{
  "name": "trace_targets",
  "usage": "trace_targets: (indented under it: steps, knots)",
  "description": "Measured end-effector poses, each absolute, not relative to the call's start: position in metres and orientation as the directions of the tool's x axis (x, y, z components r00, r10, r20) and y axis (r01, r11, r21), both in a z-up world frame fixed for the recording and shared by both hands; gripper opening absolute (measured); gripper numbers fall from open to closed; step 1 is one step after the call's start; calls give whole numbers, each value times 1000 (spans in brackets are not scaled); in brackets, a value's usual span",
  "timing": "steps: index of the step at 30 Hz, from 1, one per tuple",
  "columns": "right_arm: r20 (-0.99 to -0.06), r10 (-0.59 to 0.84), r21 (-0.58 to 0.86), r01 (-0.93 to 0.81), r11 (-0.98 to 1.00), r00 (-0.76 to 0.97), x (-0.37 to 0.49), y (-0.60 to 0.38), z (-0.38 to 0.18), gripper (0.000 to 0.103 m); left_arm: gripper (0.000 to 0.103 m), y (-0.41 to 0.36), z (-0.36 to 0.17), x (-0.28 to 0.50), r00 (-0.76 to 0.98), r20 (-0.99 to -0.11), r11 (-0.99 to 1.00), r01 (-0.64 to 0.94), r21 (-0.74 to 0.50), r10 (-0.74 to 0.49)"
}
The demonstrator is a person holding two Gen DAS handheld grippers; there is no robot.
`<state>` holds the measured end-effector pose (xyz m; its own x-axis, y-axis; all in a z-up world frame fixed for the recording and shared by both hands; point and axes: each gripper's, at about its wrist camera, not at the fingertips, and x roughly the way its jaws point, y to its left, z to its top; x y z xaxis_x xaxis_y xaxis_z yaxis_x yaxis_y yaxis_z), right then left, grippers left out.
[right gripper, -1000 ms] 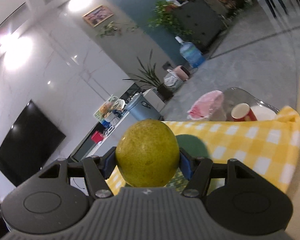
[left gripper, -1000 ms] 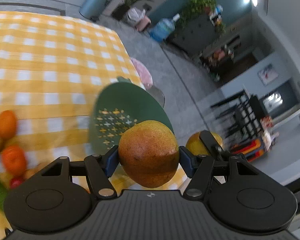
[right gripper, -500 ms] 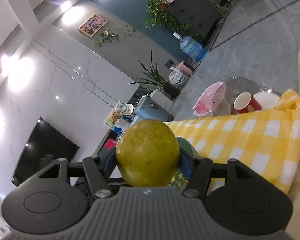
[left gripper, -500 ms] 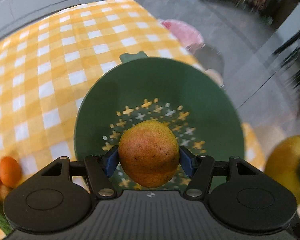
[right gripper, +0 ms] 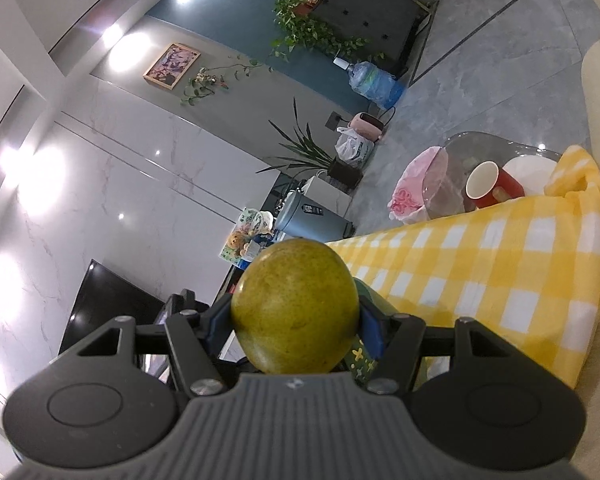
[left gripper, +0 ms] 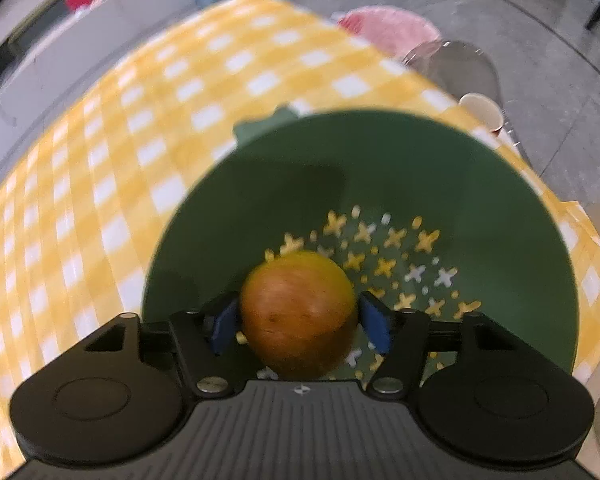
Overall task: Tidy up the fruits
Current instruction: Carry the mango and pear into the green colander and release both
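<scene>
A table (left gripper: 80,184) covered by a yellow-and-white checked cloth (left gripper: 228,64). A green colander bowl (left gripper: 500,200) with cross-shaped holes sits on the cloth near the table's far corner. Past the cloth's edge, bare glass tabletop (right gripper: 456,184) carries a red paper cup (right gripper: 492,190) just beside a white plate (right gripper: 534,176).

Tablecloth (left gripper: 100,168): woven cloth, matt. Colander (left gripper: 228,216): smooth green plastic, dull sheen. Brown pear (left gripper: 298,314): speckled, matt skin. Green pear (right gripper: 294,316): faint gloss. Floor (right gripper: 480,60): polished stone.
</scene>
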<state>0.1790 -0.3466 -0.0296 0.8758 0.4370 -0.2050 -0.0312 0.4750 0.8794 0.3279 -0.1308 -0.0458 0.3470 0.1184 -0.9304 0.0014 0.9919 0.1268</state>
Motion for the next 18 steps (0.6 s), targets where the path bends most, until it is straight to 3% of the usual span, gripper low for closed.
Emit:
trace_targets:
  steps: [6,10,14,18]
  knots:
    - [-221,463,870,-42,492,858,180,-345,-28,61,79,-120,-11,308,447,-894,998,52,35,8]
    - [-227,463,855,-52,516,857,179,-344,-23,61,83,-92,35,262,616,-784,996,43,-73,-84]
    - [-245,474,795,-105,598,846,178,-332,-11,61,88,-67,65,206,746,-658,993,31,-116,-100]
    - [-305,500,704,-161,691,811,180,-305,-1,61,88,-41,62,159,788,-612,987,-41,-153,-62]
